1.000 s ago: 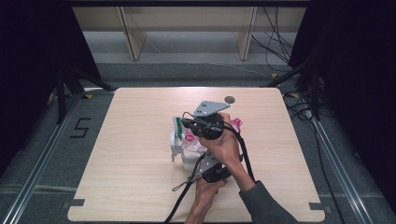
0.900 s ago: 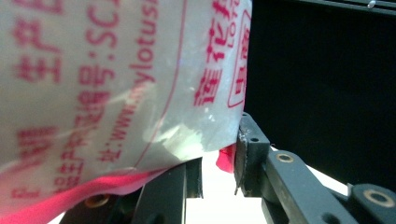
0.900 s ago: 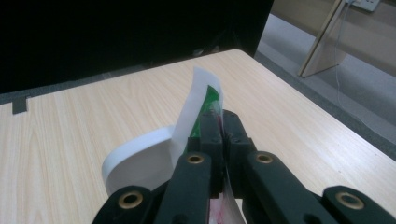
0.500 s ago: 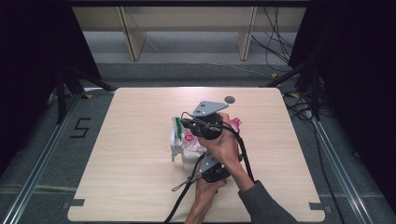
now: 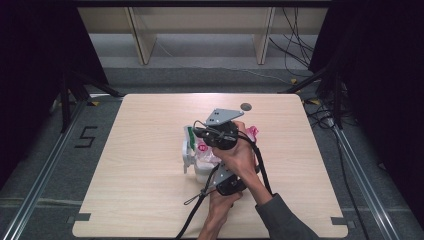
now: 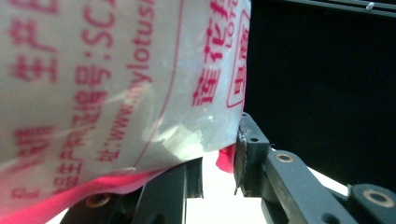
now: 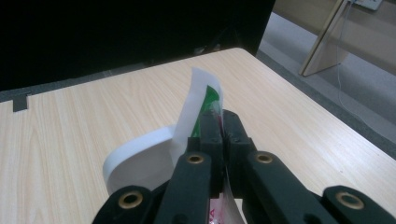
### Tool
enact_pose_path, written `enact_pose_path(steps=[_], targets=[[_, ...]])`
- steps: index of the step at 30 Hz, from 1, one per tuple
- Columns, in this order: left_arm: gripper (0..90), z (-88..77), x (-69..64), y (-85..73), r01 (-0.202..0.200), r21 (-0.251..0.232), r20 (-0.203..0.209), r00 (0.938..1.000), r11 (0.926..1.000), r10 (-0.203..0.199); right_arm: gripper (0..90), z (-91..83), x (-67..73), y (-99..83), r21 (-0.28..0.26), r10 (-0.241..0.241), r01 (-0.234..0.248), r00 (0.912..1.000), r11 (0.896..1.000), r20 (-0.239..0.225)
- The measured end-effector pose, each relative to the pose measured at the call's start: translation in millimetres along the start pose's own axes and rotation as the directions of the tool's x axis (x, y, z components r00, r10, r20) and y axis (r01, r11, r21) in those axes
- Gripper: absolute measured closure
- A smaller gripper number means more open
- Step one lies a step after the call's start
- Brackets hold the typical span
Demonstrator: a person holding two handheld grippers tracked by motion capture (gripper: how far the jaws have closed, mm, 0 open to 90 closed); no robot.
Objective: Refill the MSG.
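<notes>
Between my two grippers, over the middle of the worktop (image 5: 125, 165), sits a plastic bag (image 6: 107, 79) printed with red characters. From the left gripper (image 6: 218, 163) I see the bag's clear body hanging above and ahead of the jaws, its red lower edge dipping into the gap; the jaws stand narrowly apart, and I cannot tell whether they press it. My right gripper (image 7: 218, 122) has its jaws closed tight, pinching a thin white and green flap (image 7: 201, 100) that rises just above the tips, a white curved piece (image 7: 135, 161) just to their left.
</notes>
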State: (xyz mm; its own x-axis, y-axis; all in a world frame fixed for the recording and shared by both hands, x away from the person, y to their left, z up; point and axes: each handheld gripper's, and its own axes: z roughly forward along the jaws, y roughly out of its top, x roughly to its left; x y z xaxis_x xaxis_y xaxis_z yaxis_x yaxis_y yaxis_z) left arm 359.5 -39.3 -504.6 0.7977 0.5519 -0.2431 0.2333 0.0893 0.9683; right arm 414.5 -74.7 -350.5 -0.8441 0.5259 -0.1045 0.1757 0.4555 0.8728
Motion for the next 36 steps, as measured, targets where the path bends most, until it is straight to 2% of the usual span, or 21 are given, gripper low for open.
enact_pose_path(steps=[1,2,3,4,5,7,9,10,11,12,14,21,28,29,30,31,32,33,34,36], targets=[[75.3,-1.5,1.7,0.8,-0.028,0.002,-0.014,0.9995,0.9996,0.028,90.0,-1.9,-1.2,0.7,-0.003,0.007,-0.007,1.0000,1.000,-0.006],[75.4,-1.7,2.8,1.2,-0.039,0.002,-0.001,0.9993,0.9993,0.039,90.0,-2.7,-0.5,0.5,-0.017,0.022,-0.022,0.9997,1.000,0.006],[75.4,-1.1,3.1,0.6,-0.034,0.002,0.008,0.9994,0.9994,0.034,90.0,-2.8,-0.2,0.7,-0.003,0.018,-0.018,0.9998,1.000,0.001],[75.4,1.8,1.0,-0.4,-0.013,-0.022,-0.007,0.9999,0.9997,0.012,90.0,0.0,0.7,0.1,0.005,-0.002,0.002,1.0000,1.000,-0.003],[75.4,0.8,2.2,-0.2,-0.029,-0.009,-0.006,0.9996,0.9995,0.029,90.0,0.1,1.7,0.0,0.018,0.002,-0.002,1.0000,1.000,-0.002],[75.4,-3.1,3.3,1.4,-0.048,0.019,-0.013,0.9988,0.9987,0.048,90.0,-2.6,0.0,0.7,0.002,0.019,-0.019,0.9998,1.000,-0.008],[75.5,-3.1,1.1,0.9,-0.011,0.033,-0.024,0.9996,0.9994,0.012,90.0,-2.1,-0.4,0.5,-0.010,0.021,-0.021,0.9998,1.000,-0.001],[75.4,-0.8,1.6,0.3,-0.023,0.004,-0.002,0.9997,0.9997,0.023,90.0,-1.4,-0.1,0.5,0.017,0.016,-0.016,0.9998,1.000,-0.013],[75.4,-0.4,1.5,-0.2,-0.017,0.001,-0.004,0.9998,0.9999,0.017,90.0,-0.2,0.8,0.0,0.011,0.016,-0.016,0.9999,1.000,0.003],[75.4,-0.9,0.7,-0.3,-0.003,0.004,-0.018,0.9998,1.0000,0.003,90.0,-0.9,0.0,0.2,0.012,0.016,-0.016,0.9999,1.000,0.000],[75.4,-3.5,0.5,0.6,-0.004,0.036,-0.040,0.9992,0.9993,0.006,90.0,-0.7,-1.7,0.1,-0.005,0.011,-0.011,0.9999,1.000,0.000],[75.5,-4.1,0.2,0.9,-0.001,0.038,-0.045,0.9990,0.9993,0.003,90.0,-0.8,-0.3,0.5,0.013,0.015,-0.015,0.9999,1.000,-0.004],[75.5,-4.1,-0.2,1.1,-0.002,0.034,-0.040,0.9992,0.9994,0.003,90.0,-0.9,0.6,0.5,0.003,0.019,-0.019,0.9998,1.000,0.007],[75.5,-3.7,0.6,1.5,-0.016,0.034,-0.020,0.9997,0.9993,0.016,90.0,-1.9,0.2,1.0,0.009,0.015,-0.014,0.9999,1.000,-0.001],[75.5,-4.2,2.6,1.9,-0.046,0.034,-0.016,0.9988,0.9984,0.046,90.0,-2.5,0.3,1.2,0.005,0.018,-0.018,0.9998,1.000,0.001],[75.5,-4.0,2.6,1.7,-0.043,0.033,-0.014,0.9990,0.9985,0.043,90.0,-2.5,0.2,1.2,0.003,0.017,-0.017,0.9999,1.000,0.000],[75.5,-2.5,-0.5,0.8,0.006,0.031,-0.006,1.0000,0.9995,-0.006,90.0,-1.0,0.4,0.7,0.004,0.013,-0.013,0.9999,1.000,0.000],[75.5,-2.5,-0.1,0.4,0.000,0.033,-0.015,0.9999,0.9995,0.000,90.0,1.0,-0.4,0.5,0.013,-0.005,0.005,0.9999,1.000,-0.014],[75.5,-3.7,0.3,0.6,-0.006,0.034,-0.040,0.9992,0.9994,0.007,90.0,0.6,-0.7,0.8,0.020,-0.001,0.001,0.9999,1.000,-0.017],[75.6,-4.0,0.6,1.0,-0.006,0.032,-0.038,0.9993,0.9995,0.007,90.0,-1.0,-1.5,1.0,-0.011,0.003,-0.003,1.0000,1.000,-0.002]])
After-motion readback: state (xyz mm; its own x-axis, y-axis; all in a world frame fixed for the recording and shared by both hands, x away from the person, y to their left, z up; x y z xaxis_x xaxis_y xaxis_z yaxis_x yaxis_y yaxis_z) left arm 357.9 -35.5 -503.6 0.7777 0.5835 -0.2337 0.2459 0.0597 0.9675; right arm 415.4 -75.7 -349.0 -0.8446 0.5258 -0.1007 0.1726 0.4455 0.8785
